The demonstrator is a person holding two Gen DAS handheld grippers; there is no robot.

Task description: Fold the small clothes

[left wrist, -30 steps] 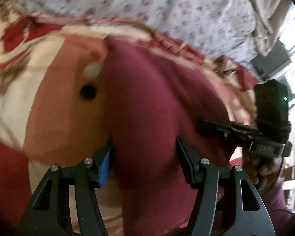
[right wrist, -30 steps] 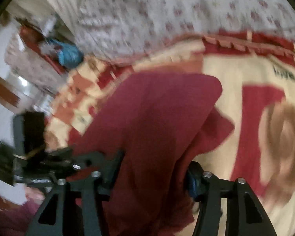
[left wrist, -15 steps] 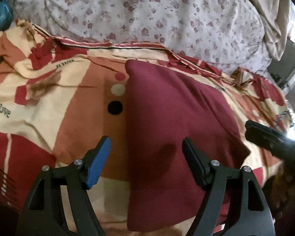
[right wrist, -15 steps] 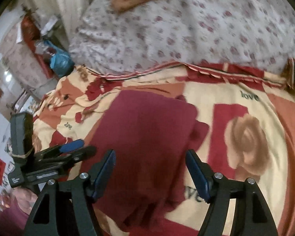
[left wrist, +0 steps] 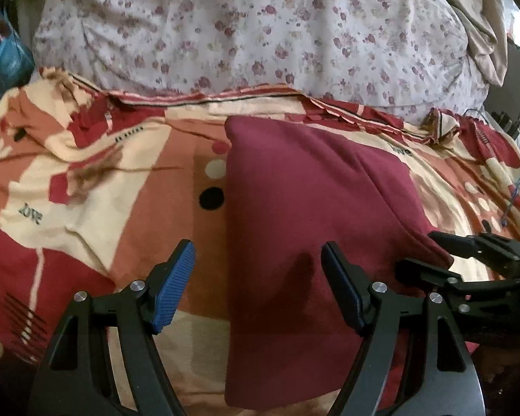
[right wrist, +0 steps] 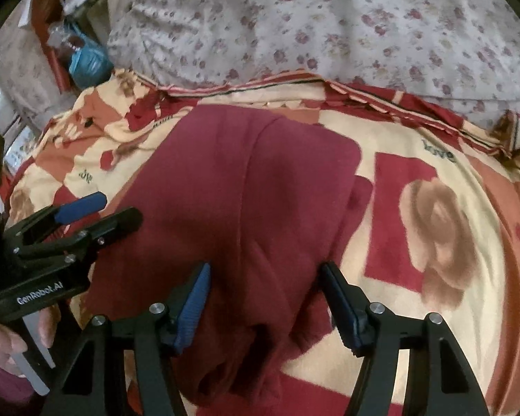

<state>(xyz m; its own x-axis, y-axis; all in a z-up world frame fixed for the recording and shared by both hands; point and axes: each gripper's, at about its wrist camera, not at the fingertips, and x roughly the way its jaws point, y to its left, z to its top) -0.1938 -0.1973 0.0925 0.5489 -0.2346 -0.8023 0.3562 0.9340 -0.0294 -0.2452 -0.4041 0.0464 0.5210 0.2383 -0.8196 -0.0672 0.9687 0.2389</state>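
1. Maroon garment (left wrist: 308, 228) lies folded on the patterned bedspread (left wrist: 97, 187), near its far edge.
2. Left gripper (left wrist: 258, 284) stands open, empty.
3. Right gripper (right wrist: 265, 306), jaws closing, nothing clamped: grip the near hem squarely before the next fold.

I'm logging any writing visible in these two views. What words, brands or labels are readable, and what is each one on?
"GenRobot.AI": white lettering on the black body of the left gripper, seen in the right wrist view.
"love": dark print on the patterned bedspread, near its far edge.
"love": printed again on the bedspread's left part, turned at an angle and slightly blurred.
The maroon garment shows no text.
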